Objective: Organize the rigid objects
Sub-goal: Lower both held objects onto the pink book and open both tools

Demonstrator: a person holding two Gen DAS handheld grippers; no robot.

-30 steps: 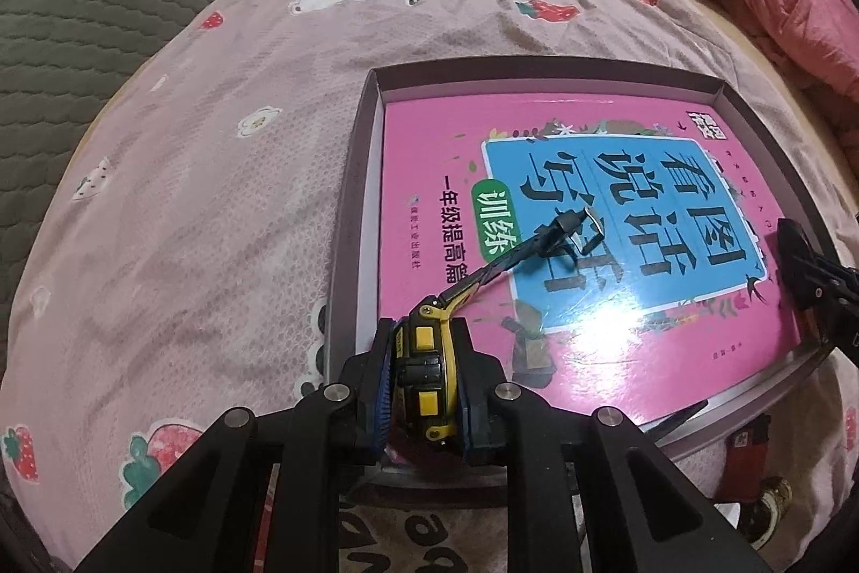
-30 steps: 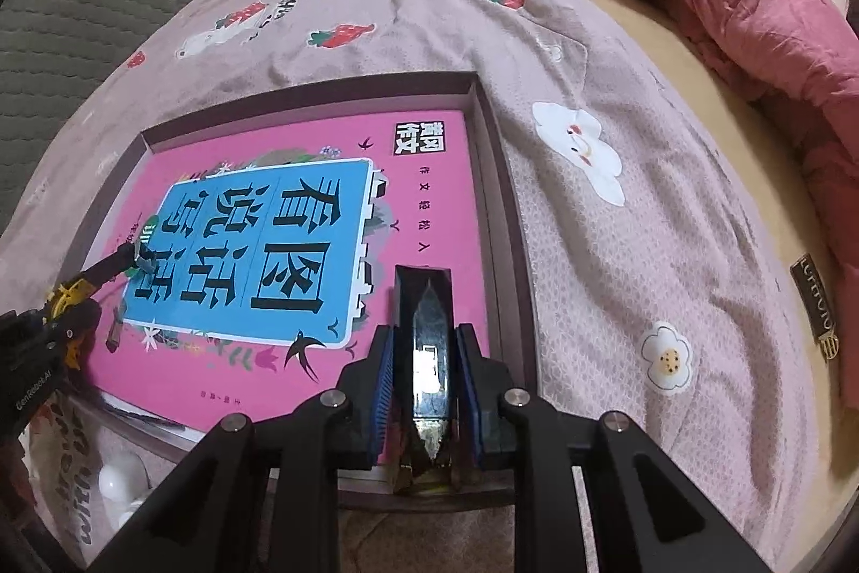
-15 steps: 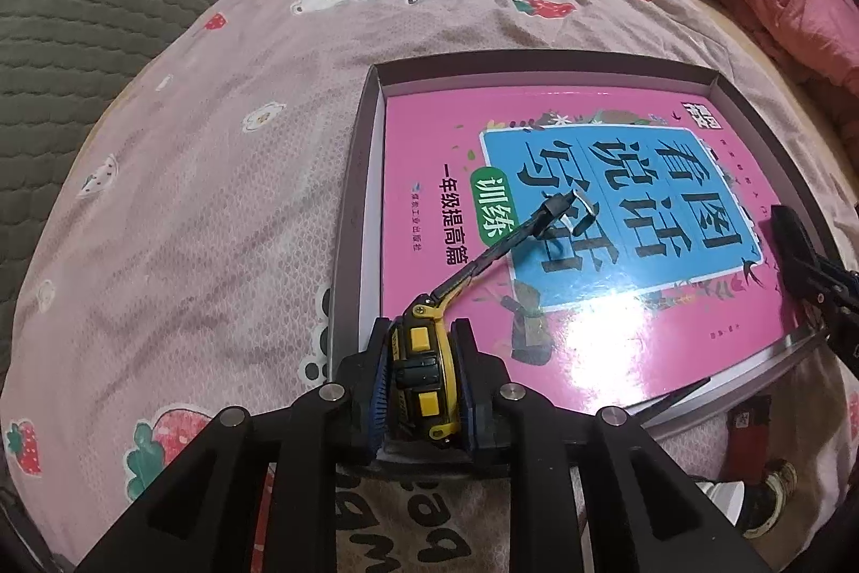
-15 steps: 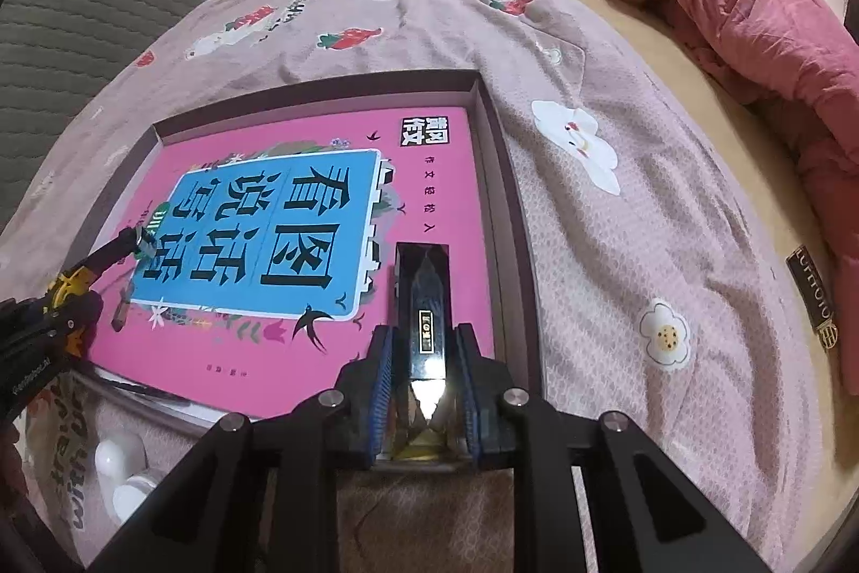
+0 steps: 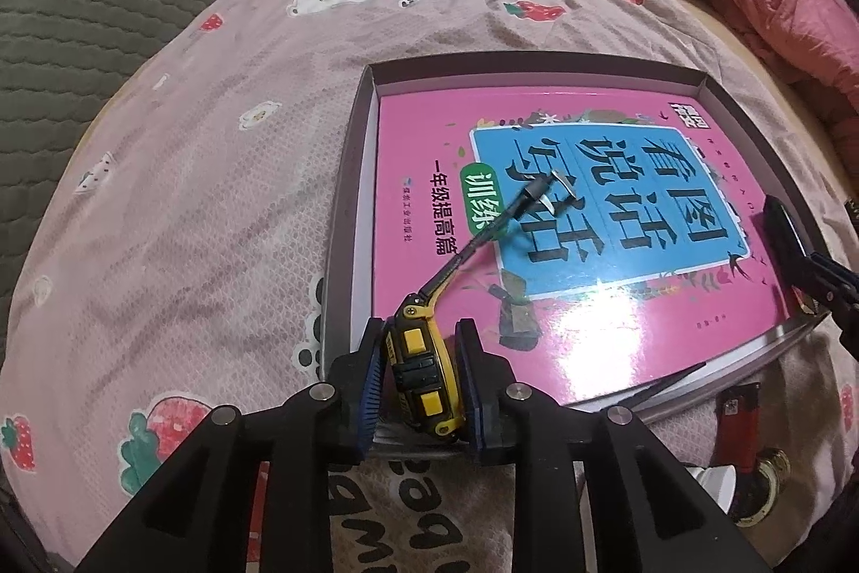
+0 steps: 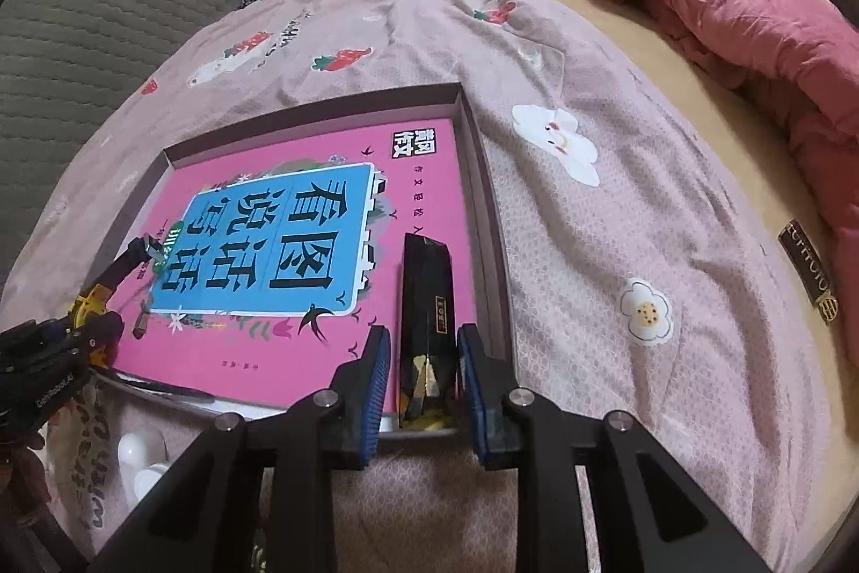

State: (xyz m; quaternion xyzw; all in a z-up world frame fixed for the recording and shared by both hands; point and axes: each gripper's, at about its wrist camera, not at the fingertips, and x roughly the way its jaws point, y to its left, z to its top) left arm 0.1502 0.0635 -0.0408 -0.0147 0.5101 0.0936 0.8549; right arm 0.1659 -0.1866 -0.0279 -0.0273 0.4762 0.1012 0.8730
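Both claws had eased back and let go since a second earlier, when each was clamped tight on its load. Spread beneath everything was the bed [image 5: 225, 154] in its strawberry-print sheet, with a pink quilt [image 6: 725, 14] heaped at the far right. On it sat the shallow brown box [image 5: 343, 218], and inside lay the pink book [image 5: 445, 132] with its blue title panel, near edge riding up over the box rim. Over on the right side of the cover, the black carton [image 6: 427, 304] lay lengthwise, just inside the box wall, and the right claw [image 6: 422, 374] stood apart around its near end, daylight on both sides. At the book's near left corner rested the yellow tape measure [image 5: 424, 374], its tape tongue [image 5: 499, 224] run out across the cover; the left claw [image 5: 421, 379] sat parted around it, pads [image 5: 370, 385] barely clear of the case. A red lighter [image 5: 738, 422] lay outside the box.
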